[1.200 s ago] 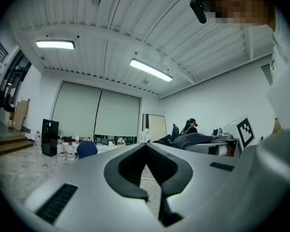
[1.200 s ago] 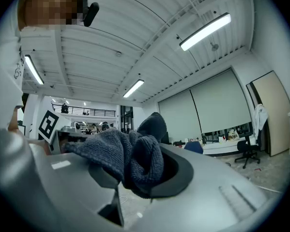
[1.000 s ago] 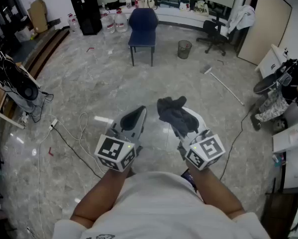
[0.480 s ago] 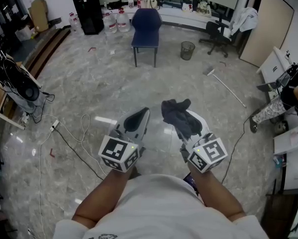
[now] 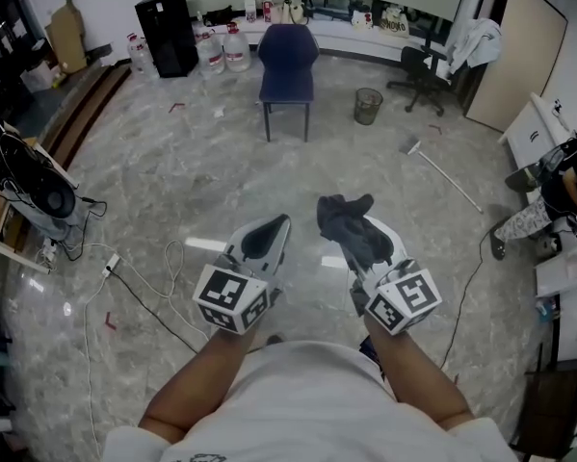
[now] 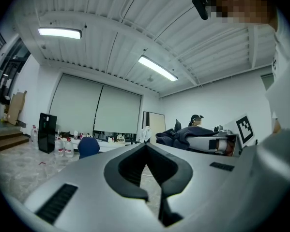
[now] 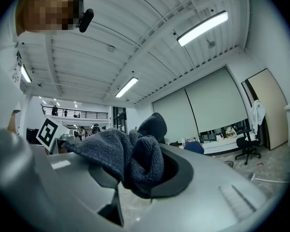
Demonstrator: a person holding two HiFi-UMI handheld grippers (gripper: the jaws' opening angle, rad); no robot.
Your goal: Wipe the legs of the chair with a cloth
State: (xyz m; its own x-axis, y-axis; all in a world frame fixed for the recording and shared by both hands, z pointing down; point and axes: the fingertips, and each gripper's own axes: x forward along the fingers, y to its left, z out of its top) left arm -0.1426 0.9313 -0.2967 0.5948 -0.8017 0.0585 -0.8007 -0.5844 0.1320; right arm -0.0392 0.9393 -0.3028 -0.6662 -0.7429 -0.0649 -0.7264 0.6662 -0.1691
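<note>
**Cloth gripped, chair across the room**

We hold both grippers low over the marble floor (image 5: 172, 181), side by side and just apart. The left gripper (image 5: 272, 231) has its jaws together with nothing between them; the right gripper (image 5: 357, 239) has its jaws clamped on the dark cloth (image 5: 342, 218), which bunches over the tips and drapes back across the top. The blue chair (image 5: 287, 51) stands well apart from us at the far side of the room, its legs on the floor; water bottles (image 5: 223, 48) sit near its left in the head view, a small bin (image 5: 368, 104) near its right.
</note>
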